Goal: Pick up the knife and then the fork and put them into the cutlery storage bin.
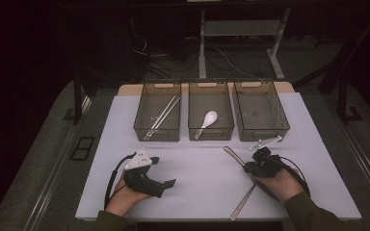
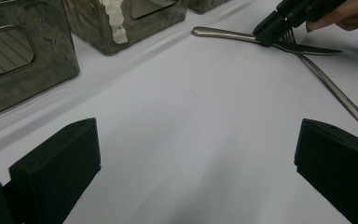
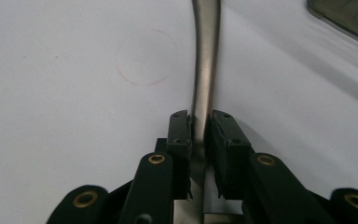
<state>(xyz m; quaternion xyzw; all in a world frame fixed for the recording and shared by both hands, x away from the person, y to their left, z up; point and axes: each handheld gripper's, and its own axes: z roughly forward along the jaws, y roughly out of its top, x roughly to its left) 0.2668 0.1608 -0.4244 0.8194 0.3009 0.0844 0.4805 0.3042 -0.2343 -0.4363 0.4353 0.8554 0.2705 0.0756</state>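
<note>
Just in front of the right-hand bin (image 1: 261,109), on the white mat (image 1: 197,178), the right gripper (image 1: 259,156) has its jaws drawn nearly together on a metal knife (image 3: 205,84); the right gripper view shows the two black pads (image 3: 179,135) pressing the flat handle from both sides, the handle running straight away from them across the mat. From the left gripper view the same grip appears side-on: the black jaws come down on the knife (image 2: 242,36) near its middle, with a fork (image 2: 331,86) crossing beneath the blade and reaching away from the bin. The high view adds what neither gripper view gives: the knife (image 1: 233,154) slants toward the middle bin (image 1: 211,109), which holds a white spoon (image 1: 208,120), a pair of chopsticks (image 1: 164,115) lies in the left-hand bin (image 1: 157,109), and a white utensil (image 1: 266,143) rests just outside the right-hand bin's near wall. Well to the left of the knife, the left gripper (image 1: 161,171) rests low on the mat with jaws spread wide; its own view shows bare mat between its two black pads (image 2: 60,163), nothing held or touched.
</note>
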